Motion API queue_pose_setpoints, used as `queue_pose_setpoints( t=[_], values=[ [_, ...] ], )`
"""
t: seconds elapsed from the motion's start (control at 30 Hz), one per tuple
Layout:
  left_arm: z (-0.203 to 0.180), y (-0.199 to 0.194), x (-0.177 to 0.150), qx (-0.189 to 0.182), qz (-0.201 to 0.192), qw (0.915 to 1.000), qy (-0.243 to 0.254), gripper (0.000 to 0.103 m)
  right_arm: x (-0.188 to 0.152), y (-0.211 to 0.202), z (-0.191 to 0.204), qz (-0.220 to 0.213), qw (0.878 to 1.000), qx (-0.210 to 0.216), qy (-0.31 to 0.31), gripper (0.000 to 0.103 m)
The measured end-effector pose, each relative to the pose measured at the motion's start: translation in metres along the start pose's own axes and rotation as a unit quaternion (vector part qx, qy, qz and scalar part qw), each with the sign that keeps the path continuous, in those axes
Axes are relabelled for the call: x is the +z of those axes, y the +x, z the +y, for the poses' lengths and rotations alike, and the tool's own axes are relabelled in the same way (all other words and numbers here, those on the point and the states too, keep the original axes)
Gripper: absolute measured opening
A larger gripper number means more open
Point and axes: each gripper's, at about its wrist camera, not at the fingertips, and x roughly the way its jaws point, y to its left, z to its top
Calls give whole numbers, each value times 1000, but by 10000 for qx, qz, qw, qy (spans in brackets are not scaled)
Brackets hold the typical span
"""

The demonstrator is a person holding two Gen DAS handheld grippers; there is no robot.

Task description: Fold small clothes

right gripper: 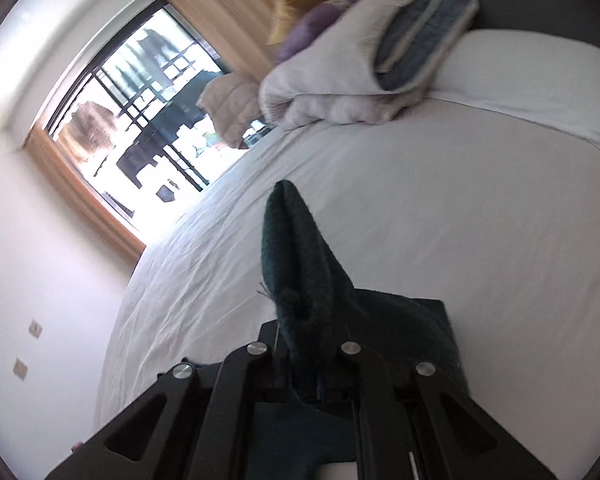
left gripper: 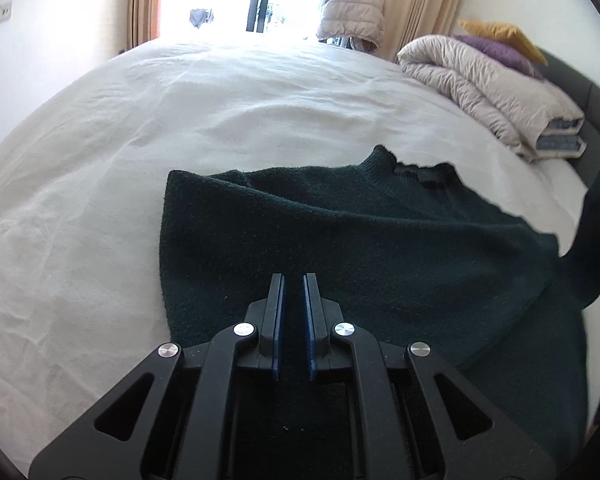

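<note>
On a white bed sheet (left gripper: 100,208), a dark green knit sweater (left gripper: 340,248) is lying flat, collar pointing away towards the window. Left gripper (left gripper: 293,280) is hovering just above the sweater's body, its blue-padded jaws slightly apart and gripping nothing. Right gripper (right gripper: 312,332) is clamping a sleeve (right gripper: 296,248), lifting it off the sheet to the sweater's right side, so this hand is likely folding it inward. Fabric is looking thick and fuzzy
</note>
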Motion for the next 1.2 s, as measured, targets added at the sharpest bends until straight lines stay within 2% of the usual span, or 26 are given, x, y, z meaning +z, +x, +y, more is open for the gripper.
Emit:
queue_pose_setpoints(
  t=[0.13,0.17,0.2,0.27,0.33,0.47,0.53,0.6,0.63,0.67,0.73,0.8,0.93,1.03,1.07,1.13,1.17,1.2],
  values=[
    [20,-17,9,-845,-116,9940,-677,13,-45,35,122,277,9910,292,-1275,8],
    [24,-21,11,-1044,-139,9912,-800,22,-61,46,148,400,9865,360,-1545,8],
    [28,-24,14,-1236,-153,9878,-934,40,-76,57,169,521,9824,435,-1740,8],
    [38,-32,18,-1586,-238,9792,-1241,67,-107,79,201,783,9759,595,-1946,9],
    [46,-38,20,-1762,-314,9729,-1464,69,-138,98,223,1049,9687,783,-2107,9],
    [61,-34,21,-2087,-77,9620,-1761,69,-188,127,250,1428,9553,879,-2437,9],
    [65,-29,20,-2163,78,9579,-1886,69,-208,139,251,1708,9490,1042,-2437,11],
    [59,-23,20,-2146,203,9592,-1832,69,-225,149,247,2029,9407,1136,-2469,18],
    [54,-19,20,-2148,279,9602,-1764,69,-231,152,243,2202,9365,1241,-2431,32],
    [50,-15,20,-2134,372,9612,-1706,69,-235,150,239,2271,9350,1414,-2329,39],
    [43,-5,17,-2019,590,9629,-1691,69,-231,135,229,2159,9399,1542,-2151,56],
    [36,0,15,-1939,674,9645,-1664,69,-221,117,213,2000,9479,1545,-1940,67],
    [20,7,17,-1760,852,9696,-1473,69,-206,82,167,1976,9535,1761,-1442,67],
    [5,17,19,-1471,992,9764,-1231,69,-204,55,129,1943,9583,1788,-1097,67],
    [0,23,19,-1399,1115,9769,-1169,69,-201,49,116,1937,9597,1822,-905,67],
    [-5,28,20,-1307,1070,9800,-1055,69,-198,38,86,1900,9629,1876,-383,67],
    [-8,31,20,-1237,1060,9816,-998,65,-195,35,71,1860,9641,1894,-52,67],
    [-10,33,20,-1113,1054,9835,-956,49,-193,29,52,1803,9650,1878,313,67]
  ],
)
